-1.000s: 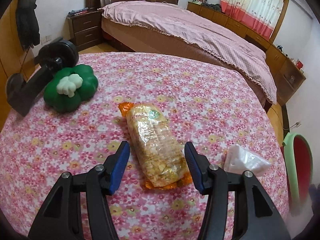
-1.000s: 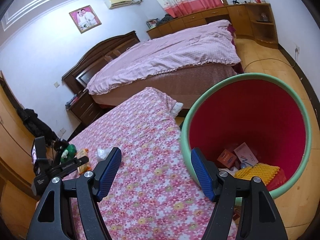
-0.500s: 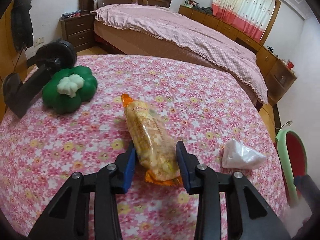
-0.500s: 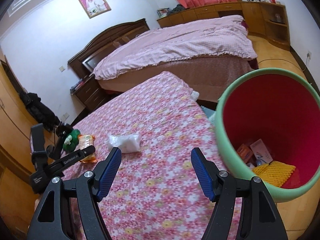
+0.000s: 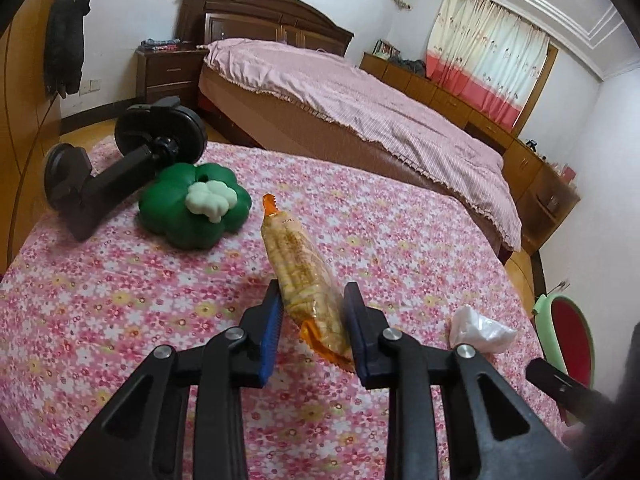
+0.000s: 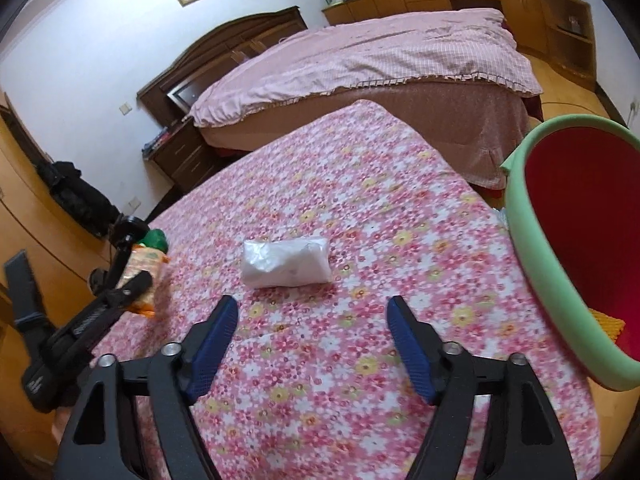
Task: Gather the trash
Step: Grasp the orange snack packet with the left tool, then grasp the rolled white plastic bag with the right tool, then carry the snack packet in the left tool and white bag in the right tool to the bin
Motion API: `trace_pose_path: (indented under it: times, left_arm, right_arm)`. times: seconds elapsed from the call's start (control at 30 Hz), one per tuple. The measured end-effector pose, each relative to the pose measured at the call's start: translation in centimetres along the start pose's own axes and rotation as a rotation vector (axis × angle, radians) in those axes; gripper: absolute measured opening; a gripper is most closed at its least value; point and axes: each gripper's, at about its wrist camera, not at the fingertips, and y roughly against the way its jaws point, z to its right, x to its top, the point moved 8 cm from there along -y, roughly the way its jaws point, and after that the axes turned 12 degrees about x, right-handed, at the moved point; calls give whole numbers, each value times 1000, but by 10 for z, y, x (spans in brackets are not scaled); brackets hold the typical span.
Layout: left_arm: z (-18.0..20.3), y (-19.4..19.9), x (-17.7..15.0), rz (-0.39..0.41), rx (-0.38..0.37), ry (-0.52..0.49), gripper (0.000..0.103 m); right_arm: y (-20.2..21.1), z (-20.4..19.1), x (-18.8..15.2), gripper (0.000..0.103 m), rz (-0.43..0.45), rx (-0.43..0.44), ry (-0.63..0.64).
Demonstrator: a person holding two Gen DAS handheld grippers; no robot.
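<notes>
In the left wrist view the left tongs are sitting low in the centre of the frame, their blue pads closing on the lower end of a long clear-and-orange plastic snack packet of pale biscuits. The packet is slanting up and away toward the middle of the frame, its near orange end lifted off the pink floral-cloth tabletop, and both pads are pressing its sides. To the upper left of the packet a green clover-shaped rubber toy with a white centre is lying on the cloth, touching a black suction-cup phone mount further left. At lower right a crumpled white plastic bag is resting on the cloth, and at the right edge a green-rimmed red waste bin is showing beyond the tabletop

In the right wrist view the right tongs are filling the bottom of the frame with the jaws opening wide and nothing between them. The white bag is lying in the centre of the frame, just beyond the fingertips and not touching them. The bin is standing at the right edge, beside the tabletop, with something yellow inside at its lower right. At middle left the other tongs are gripping the snack packet

A bed with a pink checked cover is lying across the upper part of the frame
</notes>
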Motion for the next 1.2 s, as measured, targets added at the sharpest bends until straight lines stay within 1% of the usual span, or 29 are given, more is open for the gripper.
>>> trace_pose_path:
  times: [0.23, 0.33, 0.43, 0.7, 0.77, 0.87, 0.9, 0.97, 1.2]
  left_arm:
    - [-11, 7, 3, 13, -2, 27, 31]
    - [-13, 8, 3, 22, 4, 30, 31]
    - [-13, 7, 1, 15, -2, 34, 31]
    - [-14, 6, 1, 11, -10, 45, 31]
    - [-13, 5, -1, 6, -15, 45, 31]
    - [-9, 4, -2, 2, -21, 36, 31]
    - [-8, 4, -2, 3, -23, 32, 31]
    - [-6, 3, -3, 2, -25, 23, 31]
    - [-3, 2, -3, 8, -32, 16, 31]
  right_arm:
    - [-27, -8, 7, 81, -2, -70, 55]
    - [-43, -11, 9, 82, -26, -88, 58]
    - [-55, -13, 10, 82, -35, -105, 63]
    - [-75, -19, 12, 82, -38, -211, 155]
    - [-76, -20, 11, 82, -35, -223, 163]
    - [-76, -20, 11, 82, -30, -226, 161]
    - [-75, -18, 11, 80, -23, -223, 151]
    - [-72, -16, 12, 73, -14, -237, 144]
    - [-61, -17, 8, 72, -6, -181, 123]
